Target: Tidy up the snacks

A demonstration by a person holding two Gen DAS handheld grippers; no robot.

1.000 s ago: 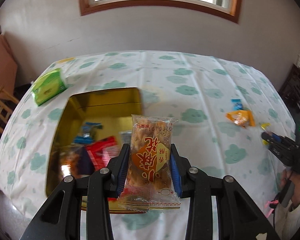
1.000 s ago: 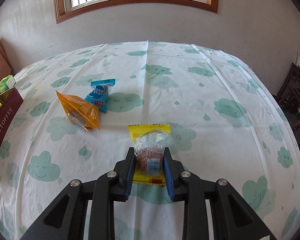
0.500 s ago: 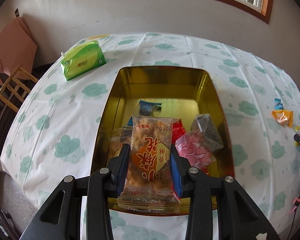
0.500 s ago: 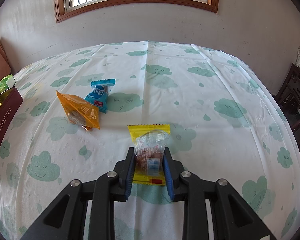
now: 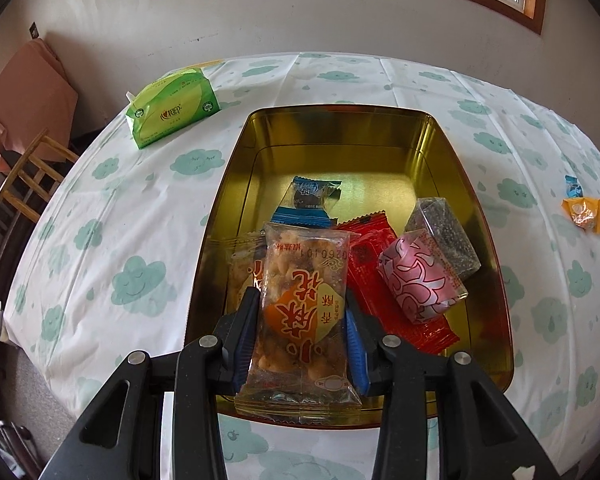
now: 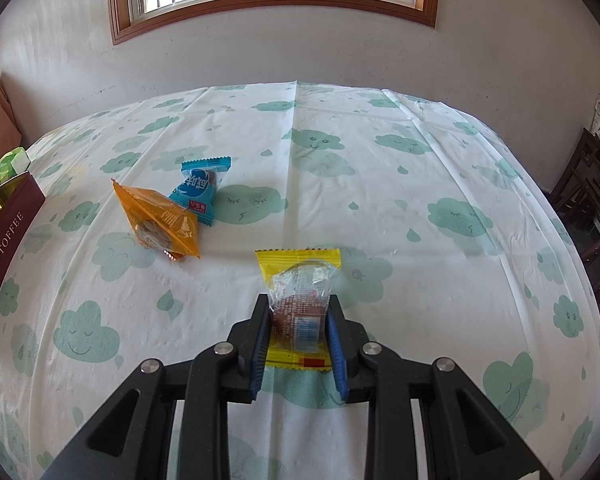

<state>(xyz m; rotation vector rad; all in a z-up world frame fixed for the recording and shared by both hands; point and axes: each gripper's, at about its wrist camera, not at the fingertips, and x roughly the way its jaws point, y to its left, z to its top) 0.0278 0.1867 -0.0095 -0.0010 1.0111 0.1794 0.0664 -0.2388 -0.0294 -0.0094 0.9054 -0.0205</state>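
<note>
My left gripper [image 5: 302,294] hangs over the near end of the gold tin [image 5: 452,152]. Between its blue pads stands a clear peanut-crisp packet [image 5: 306,256] with an orange label; the jaws are opening, but the pads still touch the packet's sides. In the tin lie a blue packet [image 5: 310,196], a red one [image 5: 372,248], a pink one [image 5: 418,276], a dark sesame bar [image 5: 444,232] and a second crisp packet [image 5: 244,268]. My right gripper [image 6: 298,300] rests low on the tablecloth, shut on a yellow-edged snack packet [image 6: 298,258].
An orange packet [image 6: 160,220] and a blue packet [image 6: 200,190] lie on the cloth left of the right gripper. The tin's maroon side [image 6: 4,240] shows at the far left there. A green tissue pack [image 5: 172,106] sits beyond the tin; a wooden chair [image 5: 32,176] stands off the table's left.
My left gripper carried the crisp packet leftward and down until the tin lay under it, and its jaws have widened slightly. The right gripper and its yellow packet have not moved.
</note>
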